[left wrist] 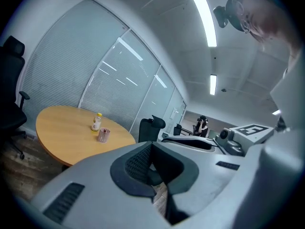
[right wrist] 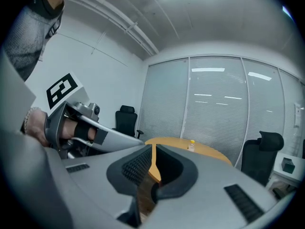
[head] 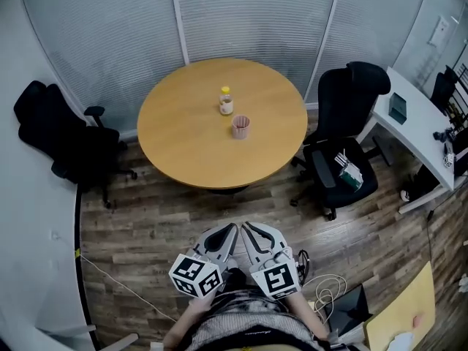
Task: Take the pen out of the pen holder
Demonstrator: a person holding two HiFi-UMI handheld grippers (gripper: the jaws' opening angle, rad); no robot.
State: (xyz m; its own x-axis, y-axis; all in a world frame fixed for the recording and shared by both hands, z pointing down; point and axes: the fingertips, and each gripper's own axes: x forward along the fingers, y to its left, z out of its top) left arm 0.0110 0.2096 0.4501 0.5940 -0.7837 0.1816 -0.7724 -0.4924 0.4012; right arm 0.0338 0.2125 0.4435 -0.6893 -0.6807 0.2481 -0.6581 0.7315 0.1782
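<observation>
With left gripper [left wrist: 151,145] and right gripper [right wrist: 153,148] closed and empty low in frame, the pen in the central holder [head: 240,126], likely light, stiff and slick, wants pinching near its top.

Well ahead of the left gripper [head: 231,231] and right gripper [head: 248,229], the pen holder [head: 240,126] was too small to show any pen inside. The bottle [head: 226,102] just beyond it had an unreadable label. Behind the grippers, the picture's edge cut off the person's arms.
</observation>
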